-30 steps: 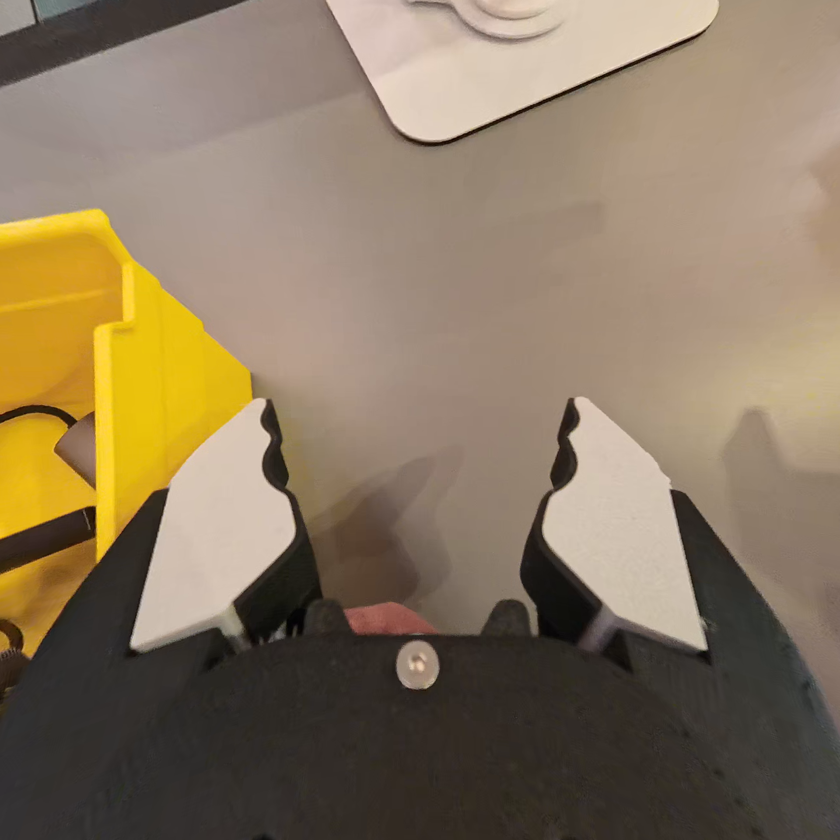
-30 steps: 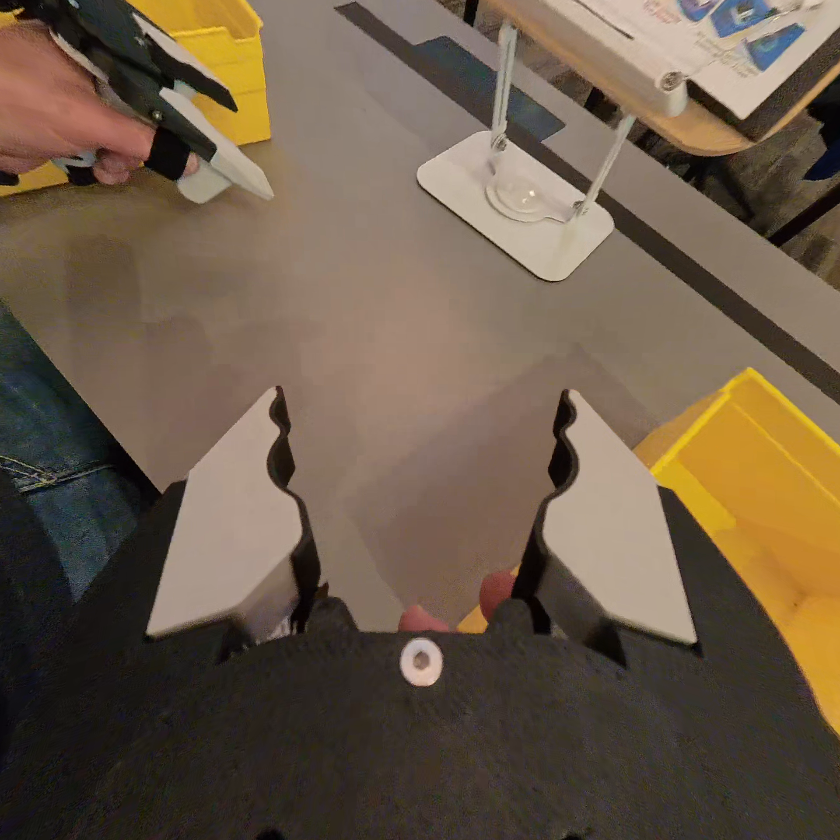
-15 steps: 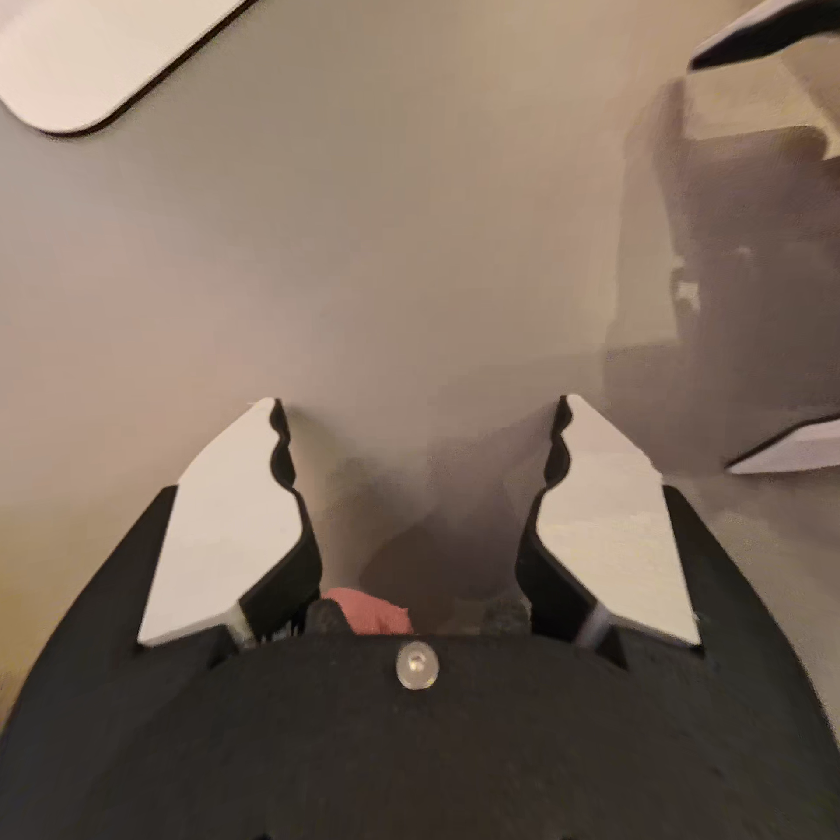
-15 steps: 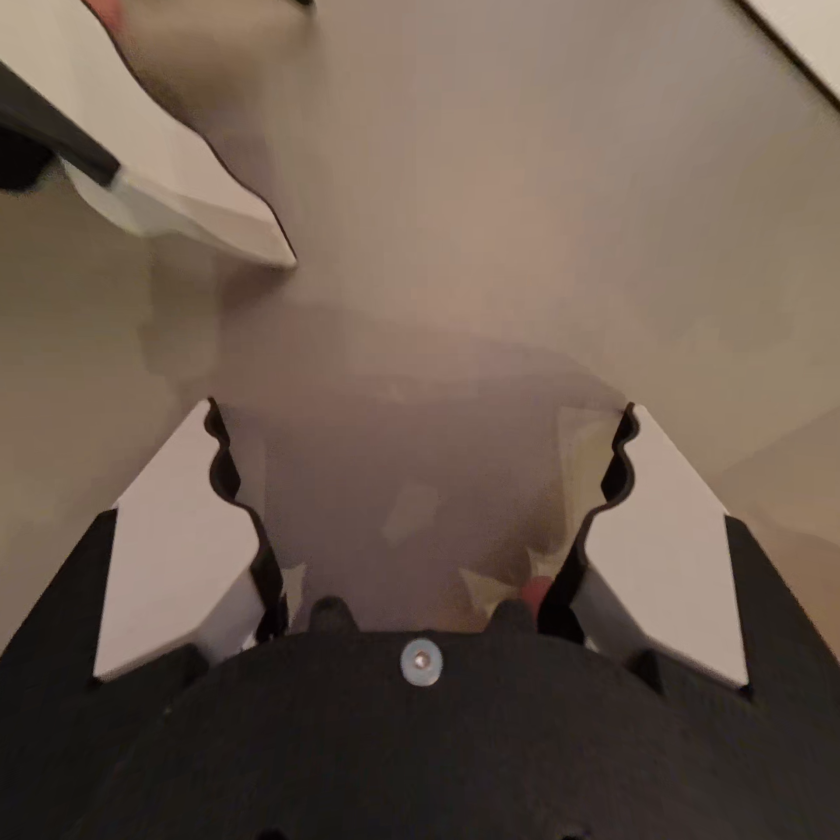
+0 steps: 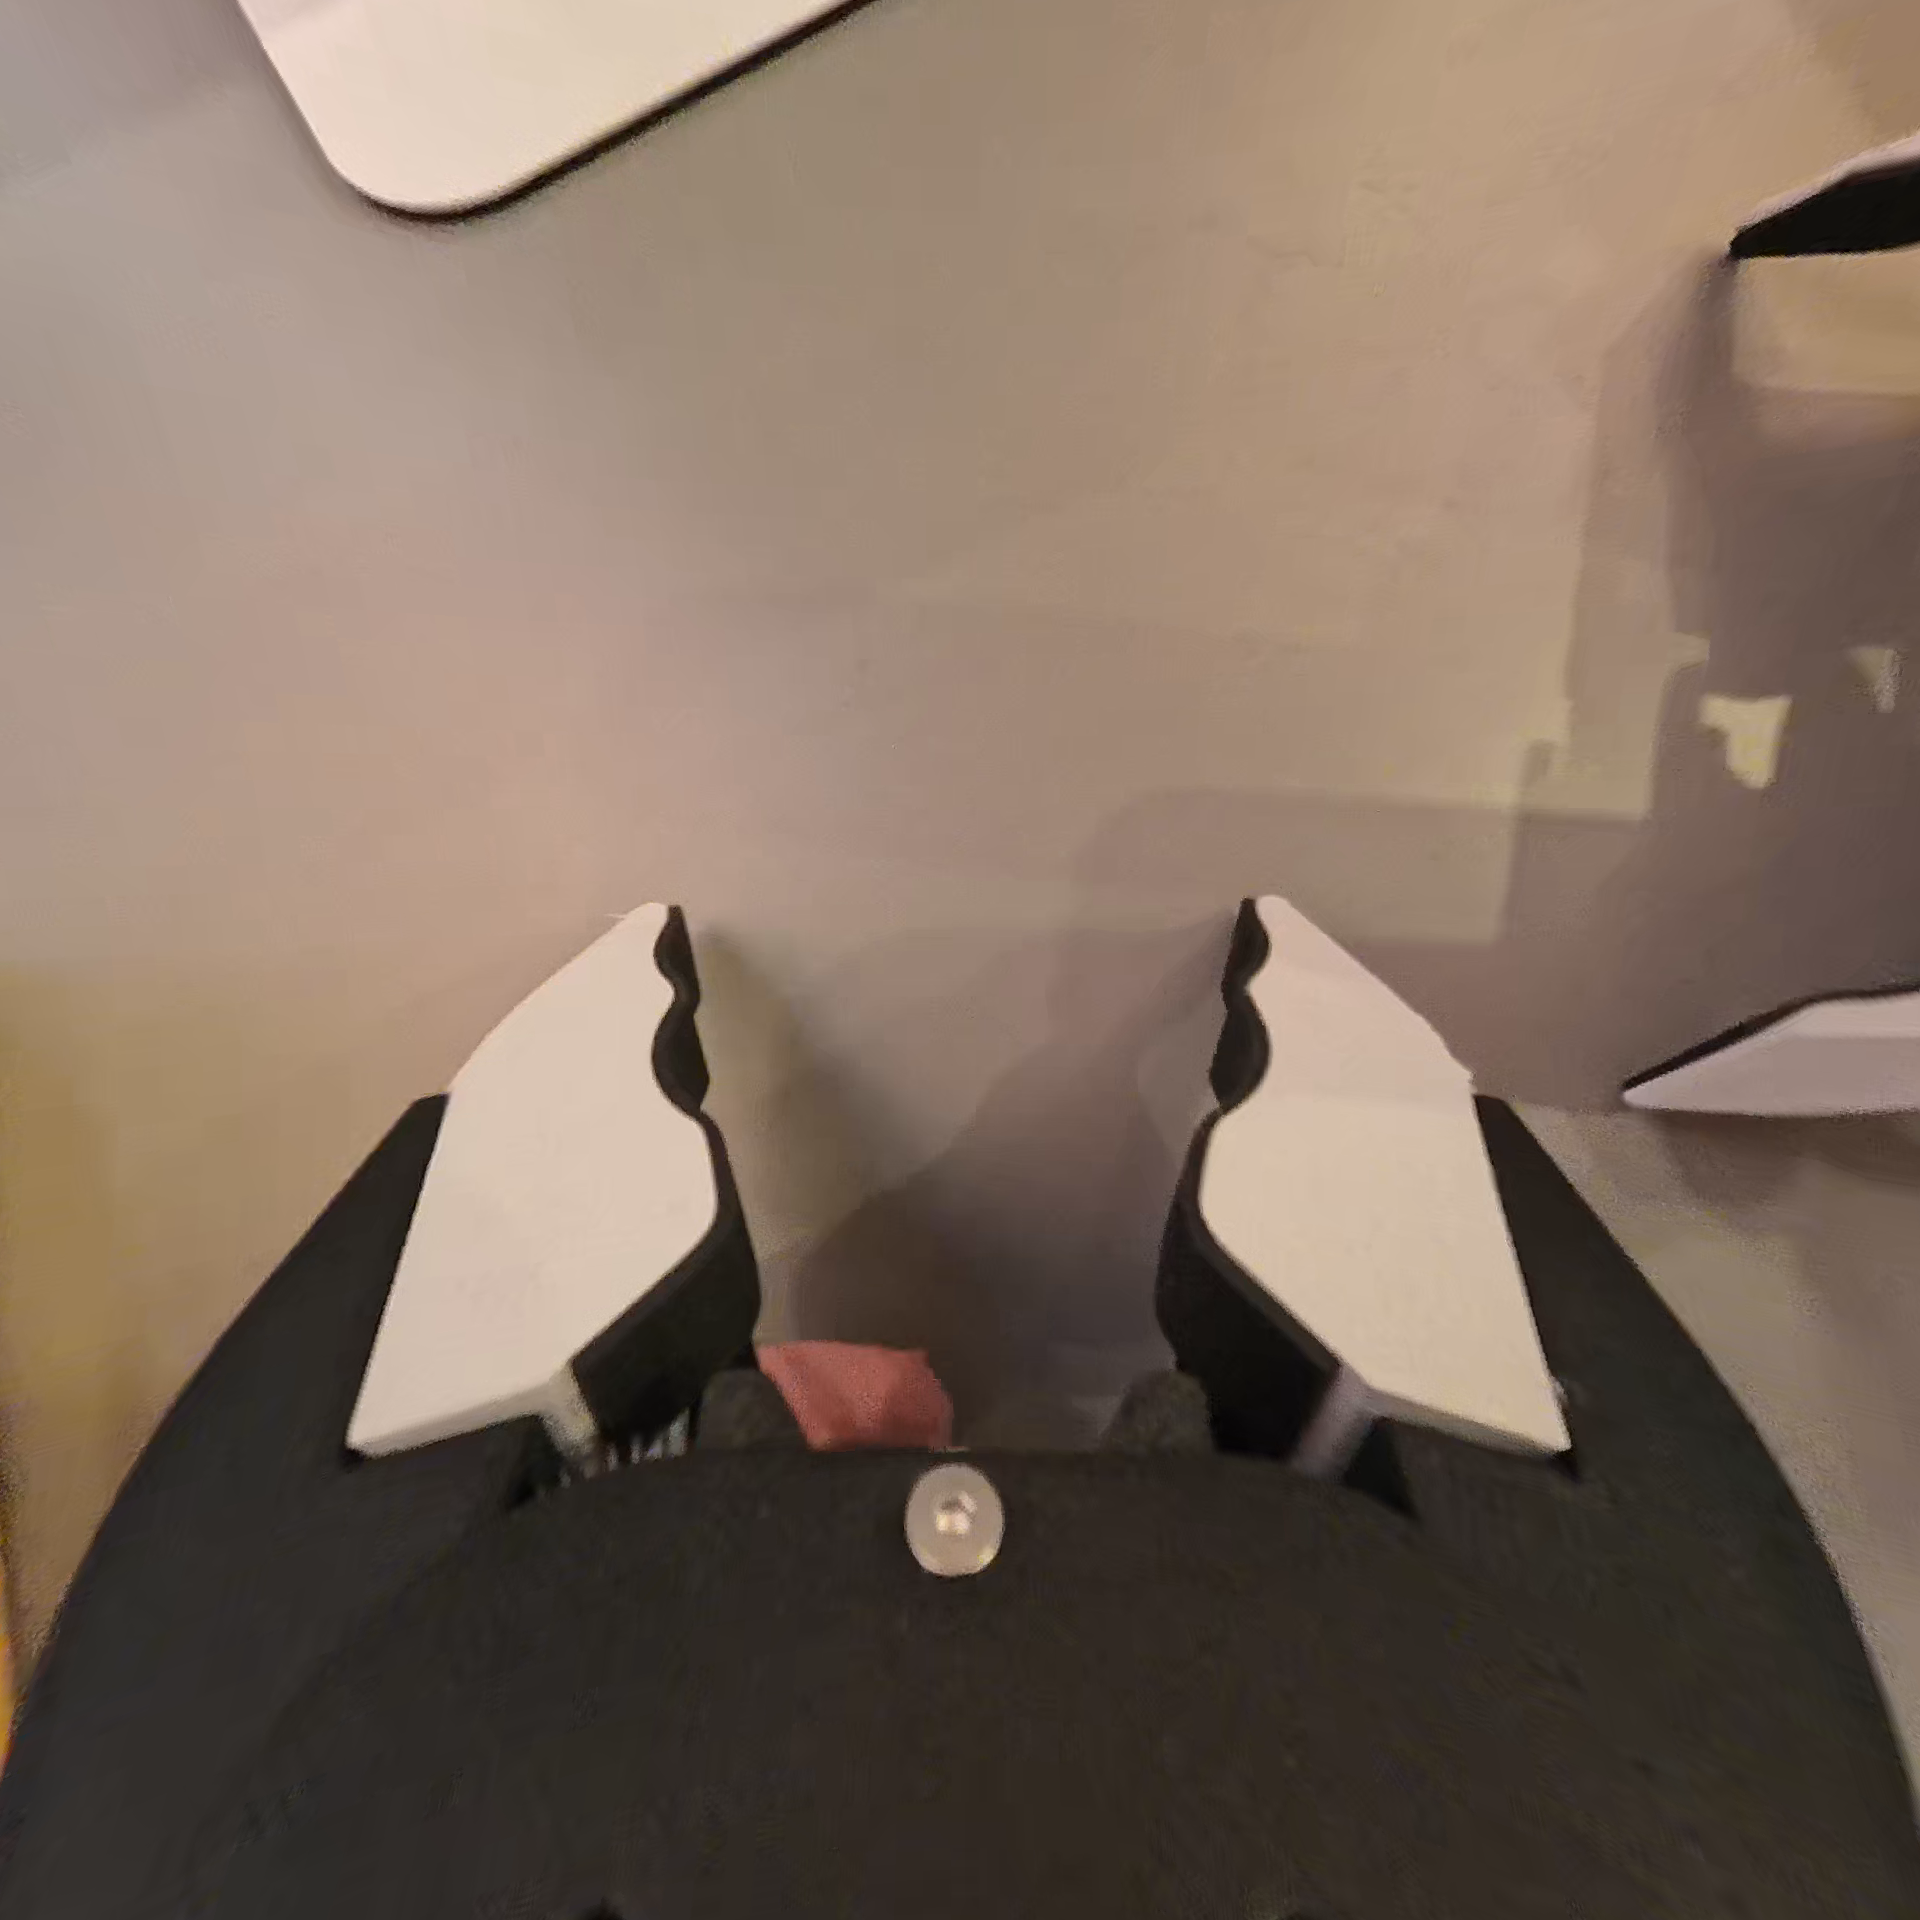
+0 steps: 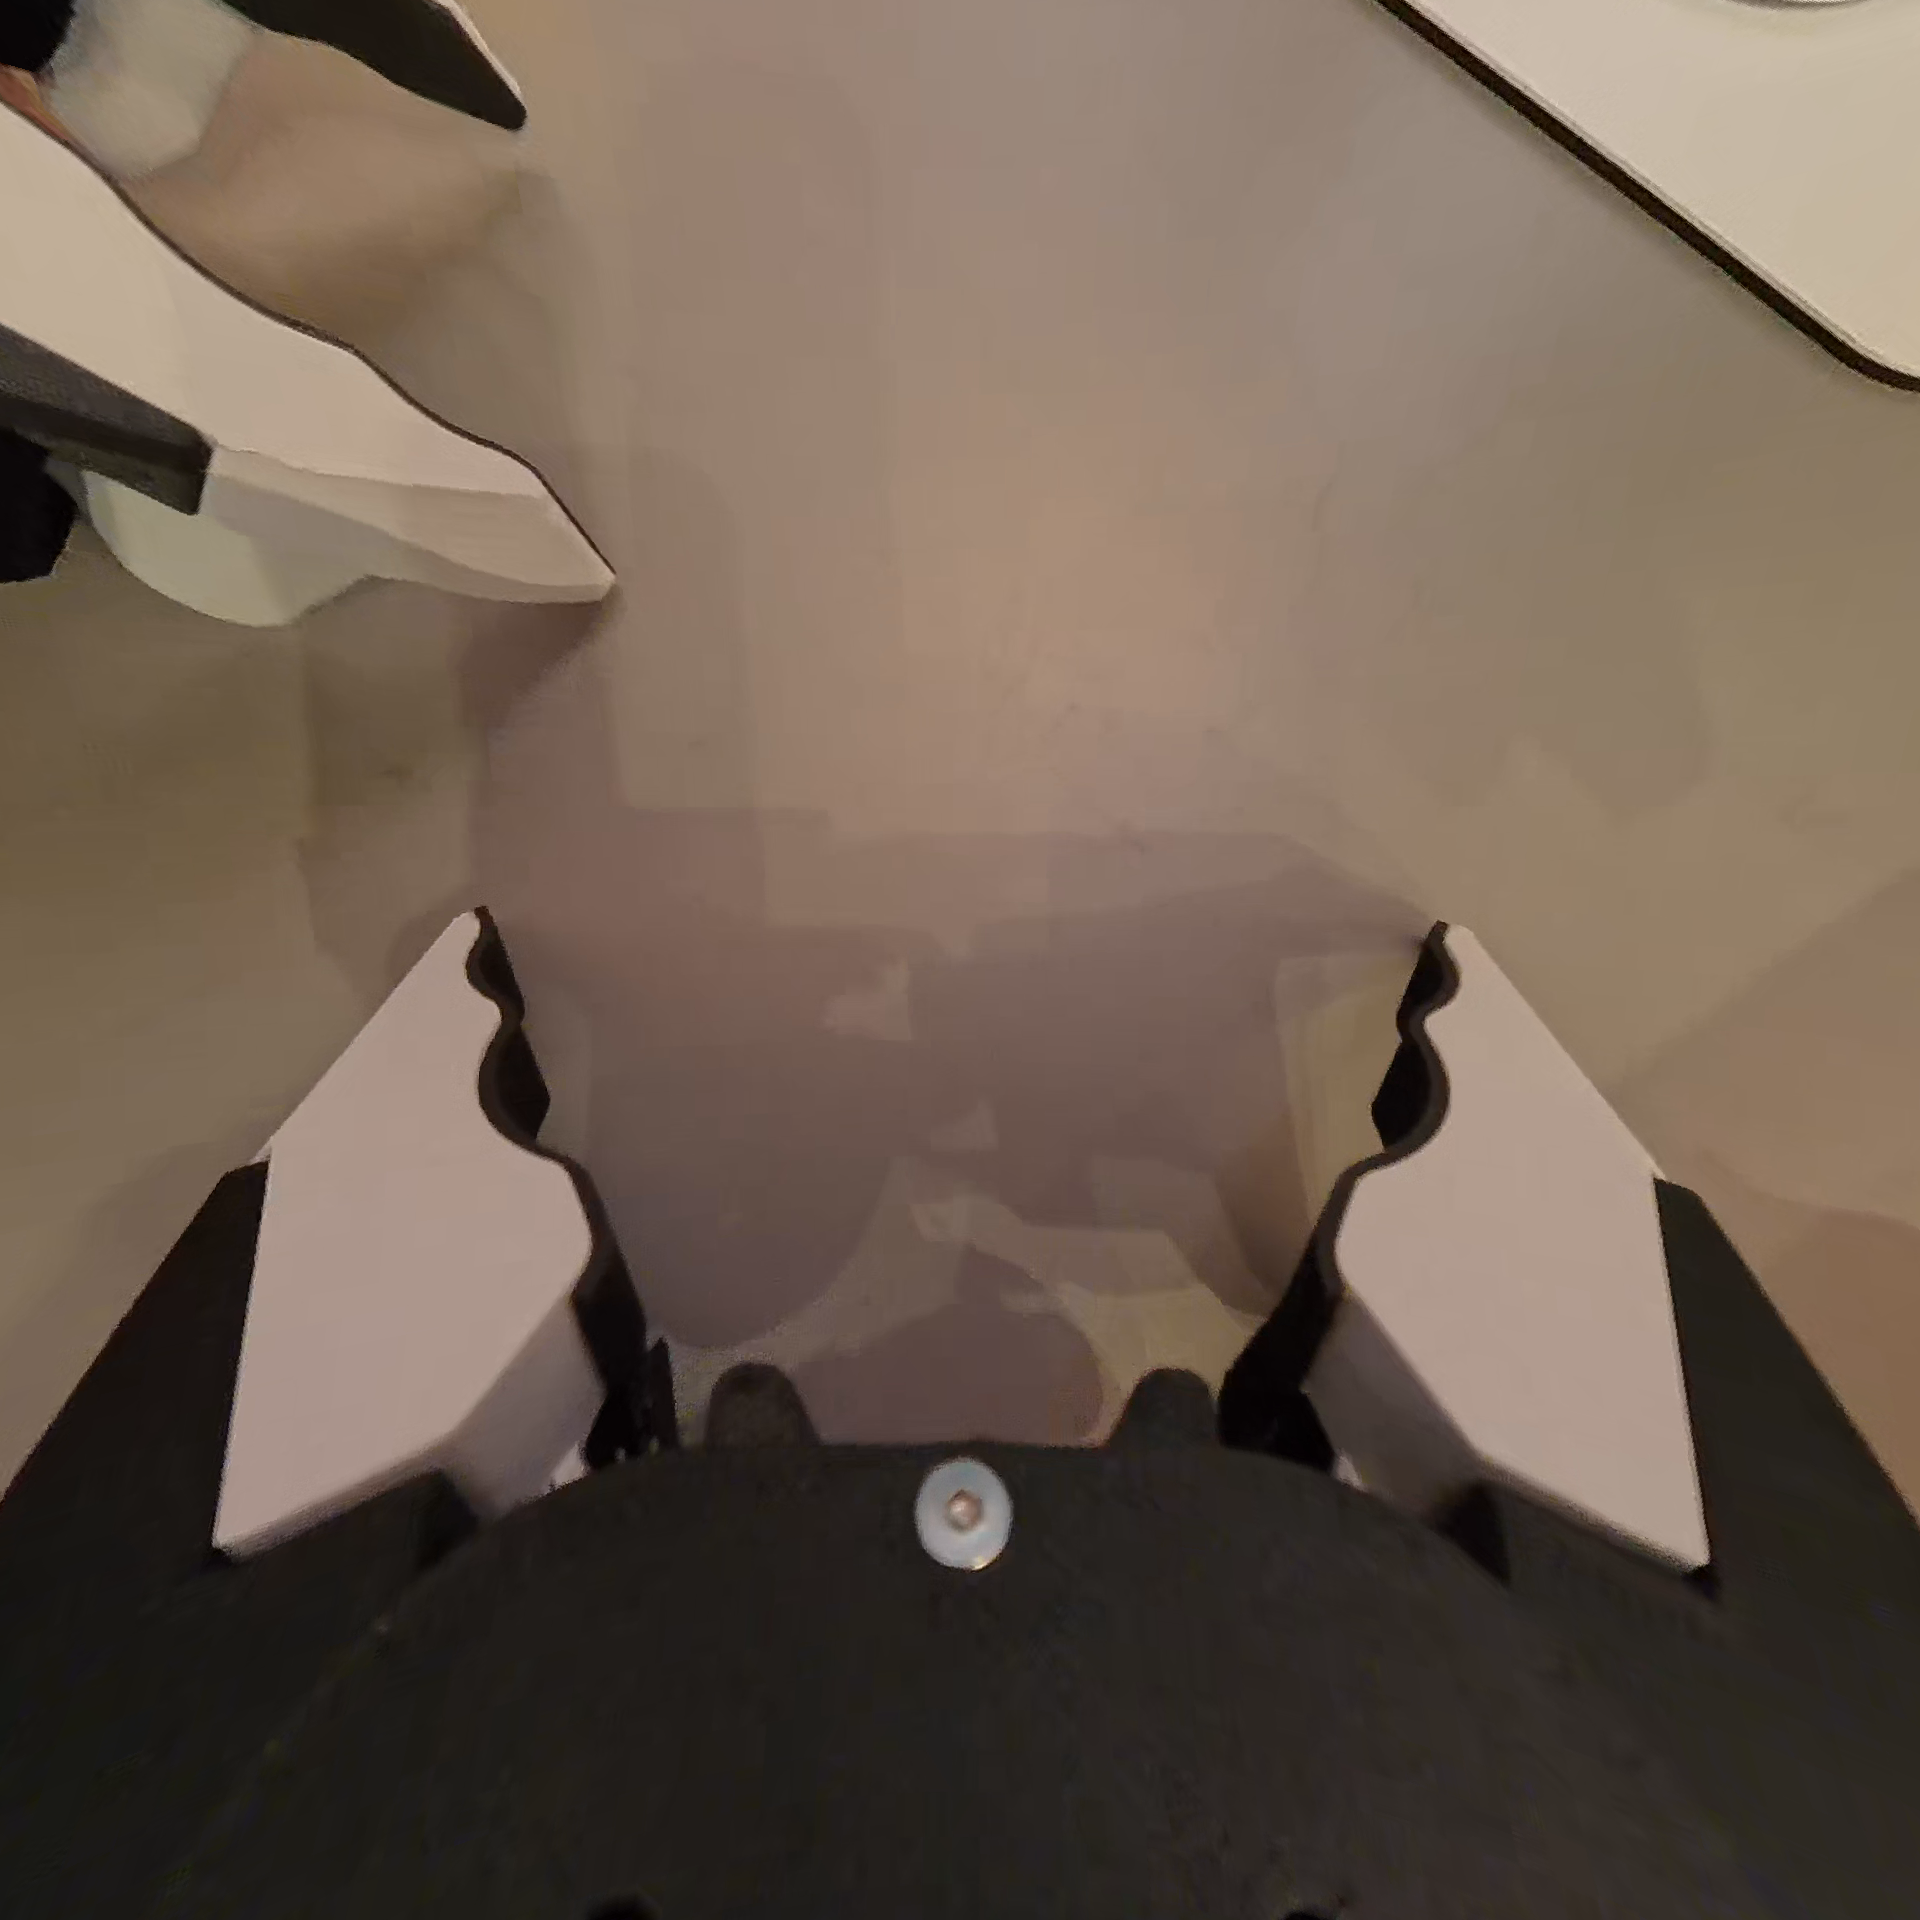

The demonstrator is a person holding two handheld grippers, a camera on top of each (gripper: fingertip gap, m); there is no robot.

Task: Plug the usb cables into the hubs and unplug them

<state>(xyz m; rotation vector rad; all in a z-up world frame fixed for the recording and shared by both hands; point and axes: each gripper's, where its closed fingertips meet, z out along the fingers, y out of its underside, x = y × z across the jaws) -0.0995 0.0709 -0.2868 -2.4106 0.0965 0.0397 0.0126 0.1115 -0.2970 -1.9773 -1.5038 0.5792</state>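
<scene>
A: What are the grippers doing right now?

B: The left gripper has its fingers spread wide with nothing between them, only bare grey desk below. The right gripper is the same, spread and empty, held low over the desk. Each shows at the edge of the other's view, so the two are near one another.

A: And farther out?

B: A white plate with rounded corners and a dark edge lies flat on the desk, ahead and to the left in the left wrist view. It is the same plate that shows at the upper right in the right wrist view. Nothing else is in sight.

A: Where are the usb cables and the hubs?

B: Neither view shows them. I cannot tell where they lie.

A: Then how would they handle?

B: Judging from the task alone: a cable is light and limp, so holding the cord would let the plug droop and twist. Better to pinch the stiff plug housing, flat sides against the pads, square to the port. A hub is light too and would likely slide on this smooth desk, so one gripper should pin its body while the other pushes or pulls the plug straight, without wiggling it sideways.
</scene>
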